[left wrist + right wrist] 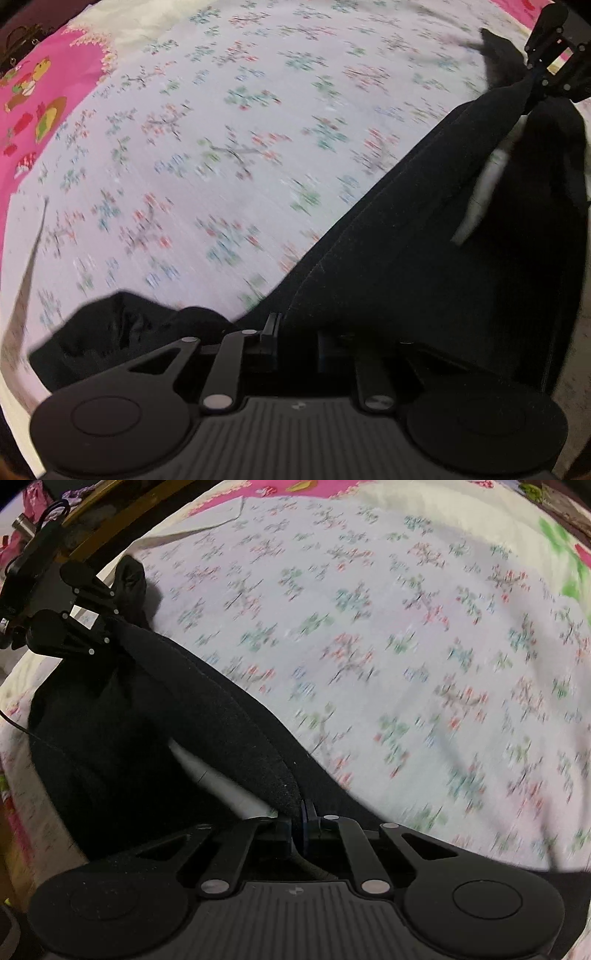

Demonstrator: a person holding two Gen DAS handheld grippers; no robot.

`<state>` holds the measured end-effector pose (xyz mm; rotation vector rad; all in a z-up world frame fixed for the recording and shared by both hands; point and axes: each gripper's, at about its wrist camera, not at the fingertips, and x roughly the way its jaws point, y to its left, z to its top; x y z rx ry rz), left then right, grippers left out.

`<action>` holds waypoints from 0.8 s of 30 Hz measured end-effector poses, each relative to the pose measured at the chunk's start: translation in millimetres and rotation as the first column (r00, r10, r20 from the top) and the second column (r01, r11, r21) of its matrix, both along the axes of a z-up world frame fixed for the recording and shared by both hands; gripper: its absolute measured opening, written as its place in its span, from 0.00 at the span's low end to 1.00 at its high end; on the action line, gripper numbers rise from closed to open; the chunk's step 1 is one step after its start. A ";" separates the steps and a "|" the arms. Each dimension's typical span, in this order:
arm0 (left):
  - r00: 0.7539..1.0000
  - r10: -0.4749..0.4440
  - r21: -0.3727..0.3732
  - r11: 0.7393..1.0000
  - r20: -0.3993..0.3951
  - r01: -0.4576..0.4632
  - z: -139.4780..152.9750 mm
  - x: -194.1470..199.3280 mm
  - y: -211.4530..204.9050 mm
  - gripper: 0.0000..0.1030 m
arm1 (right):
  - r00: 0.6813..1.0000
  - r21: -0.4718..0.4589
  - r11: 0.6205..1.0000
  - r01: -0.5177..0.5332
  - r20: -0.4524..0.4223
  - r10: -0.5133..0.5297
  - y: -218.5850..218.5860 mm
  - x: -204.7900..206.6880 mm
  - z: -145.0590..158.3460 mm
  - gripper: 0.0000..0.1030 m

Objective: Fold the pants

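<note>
Above floral bedsheet (pixel 229 155), black pants (pixel 424 236) pinched between both grippers' fingers.

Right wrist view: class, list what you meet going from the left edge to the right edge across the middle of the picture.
Left hand-held gripper shut on cloth → black fabric pants → white floral-print bedsheet.

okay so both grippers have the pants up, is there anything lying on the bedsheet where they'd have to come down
Nothing visible. Both the left gripper and the right gripper are shut on the black pants, and the floral sheet beside and beyond them looks bare, though motion blur could hide something small.
</note>
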<state>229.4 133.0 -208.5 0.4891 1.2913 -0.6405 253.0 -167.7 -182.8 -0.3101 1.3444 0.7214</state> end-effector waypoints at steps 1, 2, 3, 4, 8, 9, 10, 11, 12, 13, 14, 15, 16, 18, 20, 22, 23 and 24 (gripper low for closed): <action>1.000 0.002 -0.001 1.000 -0.003 -0.002 1.8 -7.2 -0.1 0.27 | 1.000 0.000 1.000 0.000 -0.011 0.000 -0.9 -7.5 1.1 0.00; 1.000 0.007 -0.004 1.000 -0.003 -0.007 4.5 -13.7 0.6 0.27 | 1.000 0.002 1.000 0.001 -0.022 -0.001 -2.0 -13.6 4.0 0.00; 1.000 0.019 -0.011 1.000 -0.001 -0.019 6.8 -17.3 1.3 0.27 | 1.000 0.006 1.000 0.001 -0.030 -0.001 -3.0 -19.7 6.5 0.00; 0.999 0.036 -0.022 0.999 0.001 -0.036 12.0 -25.1 1.9 0.27 | 0.999 0.006 1.000 -0.001 -0.035 0.001 -3.5 -25.1 8.4 0.00; 0.995 0.098 -0.058 0.993 -0.007 -0.098 25.3 -48.3 4.1 0.27 | 0.998 0.004 1.000 0.004 -0.055 -0.004 -6.4 -48.1 16.3 0.00; 0.993 0.114 -0.064 0.991 -0.010 -0.114 27.5 -55.9 4.4 0.27 | 0.998 0.005 1.000 0.008 -0.062 -0.007 -6.7 -52.8 16.8 0.00; 0.992 0.128 -0.069 0.989 -0.015 -0.128 28.9 -63.2 4.8 0.27 | 0.998 0.005 1.000 0.010 -0.068 -0.009 -7.2 -57.2 17.6 0.00; 0.989 0.143 -0.074 0.987 -0.020 -0.144 30.9 -71.2 5.5 0.26 | 0.997 0.006 1.000 0.016 -0.075 -0.015 -8.0 -62.7 17.9 0.00; 0.987 0.161 -0.080 0.983 -0.029 -0.163 32.4 -79.9 6.2 0.26 | 0.997 0.007 1.000 0.020 -0.080 -0.020 -9.5 -67.8 19.5 0.00; 0.984 0.175 -0.084 0.980 -0.037 -0.178 33.5 -87.2 6.9 0.26 | 0.996 0.008 1.000 0.022 -0.084 -0.021 -10.2 -72.7 20.4 0.00; 0.981 0.188 -0.088 0.978 -0.042 -0.191 34.4 -94.8 7.9 0.26 | 0.996 0.008 1.000 0.022 -0.088 -0.021 -10.6 -77.1 20.5 0.00; 0.979 0.199 -0.091 0.975 -0.049 -0.203 35.3 -101.6 7.9 0.26 | 0.995 0.009 1.000 0.022 -0.094 -0.021 -11.6 -82.5 21.6 0.00; 0.975 0.215 -0.094 0.971 -0.057 -0.220 36.4 -109.2 7.8 0.26 | 0.995 0.008 1.000 0.023 -0.099 -0.022 -12.5 -86.8 22.7 0.00; 0.967 0.247 -0.100 0.963 -0.061 -0.252 36.5 -121.7 6.7 0.26 | 0.994 0.005 1.000 0.020 -0.106 -0.019 -13.1 -96.7 23.9 0.00; 0.955 0.287 -0.104 0.950 -0.067 -0.293 32.8 -133.4 7.7 0.26 | 0.994 0.000 1.000 0.018 -0.109 -0.018 -13.2 -106.9 20.2 0.00; 0.944 0.321 -0.103 0.939 -0.074 -0.327 26.3 -142.5 9.4 0.27 | 0.991 0.000 1.000 0.027 -0.128 -0.027 -11.5 -114.7 13.7 0.00; 0.939 0.335 -0.099 0.935 -0.075 -0.341 22.2 -147.8 11.4 0.26 | 0.991 0.003 1.000 0.030 -0.131 -0.029 -10.2 -119.7 9.7 0.00; 0.936 0.345 -0.095 0.932 -0.075 -0.351 18.6 -151.0 12.6 0.27 | 0.991 0.005 1.000 0.030 -0.133 -0.029 -8.6 -123.4 5.8 0.00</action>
